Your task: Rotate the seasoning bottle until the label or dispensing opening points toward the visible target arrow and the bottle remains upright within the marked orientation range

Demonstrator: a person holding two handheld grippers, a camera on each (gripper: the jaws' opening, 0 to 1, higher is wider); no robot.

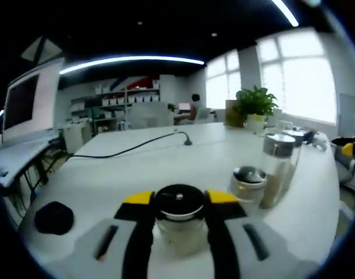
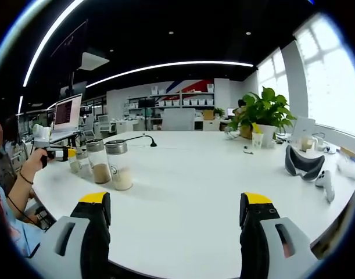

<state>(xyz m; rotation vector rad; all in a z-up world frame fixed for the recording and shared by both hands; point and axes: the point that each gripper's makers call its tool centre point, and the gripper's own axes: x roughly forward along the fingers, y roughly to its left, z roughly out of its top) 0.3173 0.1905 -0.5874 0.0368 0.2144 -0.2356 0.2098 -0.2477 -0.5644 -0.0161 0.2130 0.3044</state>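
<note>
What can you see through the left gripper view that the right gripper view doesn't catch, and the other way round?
Left gripper view: its yellow-tipped left gripper closed around a black-lidded seasoning bottle, plus a black puck-like object on the table.

Right gripper view: the right gripper open and holding nothing, a white headset with a controller, and a person's hand holding the other gripper.

Both: the white table, the row of seasoning jars, the potted plant and the black cable.

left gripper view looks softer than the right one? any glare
Left gripper view: soft overall, windows blown out white, the bottle between the jaws slightly blurred. Right gripper view: sharper, windows glaring too, ceiling light strip bowed by the fisheye.
</note>
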